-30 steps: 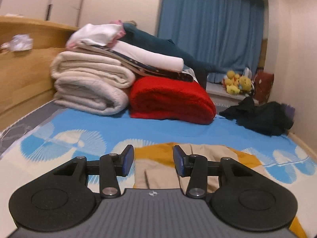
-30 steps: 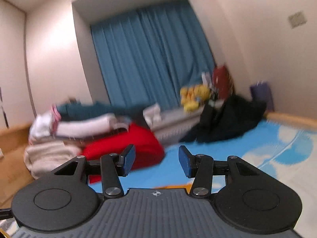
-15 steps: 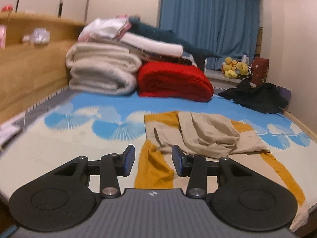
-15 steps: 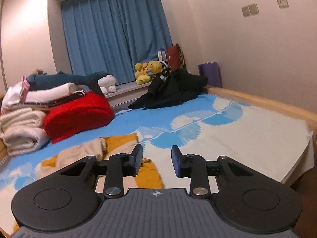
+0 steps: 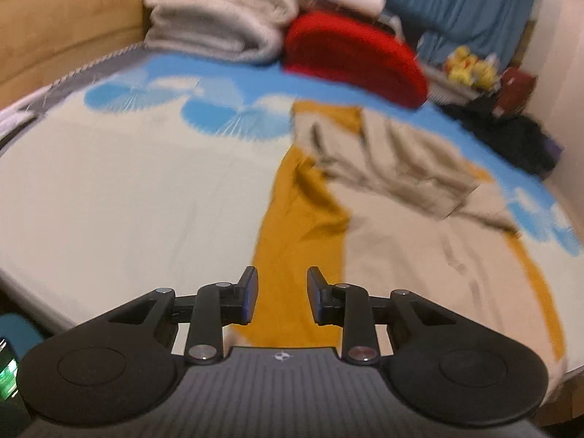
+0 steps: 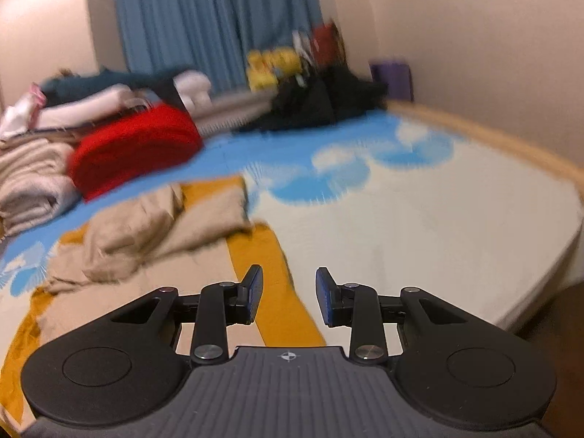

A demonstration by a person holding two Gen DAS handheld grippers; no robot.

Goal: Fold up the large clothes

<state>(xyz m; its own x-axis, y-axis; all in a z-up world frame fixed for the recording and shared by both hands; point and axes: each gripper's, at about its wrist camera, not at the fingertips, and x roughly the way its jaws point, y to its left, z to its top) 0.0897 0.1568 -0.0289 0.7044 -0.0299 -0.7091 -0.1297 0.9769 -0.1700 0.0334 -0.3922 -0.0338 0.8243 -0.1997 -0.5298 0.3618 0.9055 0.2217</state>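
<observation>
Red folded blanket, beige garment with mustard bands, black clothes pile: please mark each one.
Red folded blanket [image 5: 350,54], left wrist view, middle of its top.
Beige garment with mustard bands [image 5: 394,255], left wrist view, flat beige panel.
Black clothes pile [image 6: 321,106], right wrist view, centre of heap.

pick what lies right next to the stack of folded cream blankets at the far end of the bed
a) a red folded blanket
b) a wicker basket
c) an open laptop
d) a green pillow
a: a red folded blanket sits against the stack of cream blankets at the far end of the bed, seen from both wrist views.
</observation>
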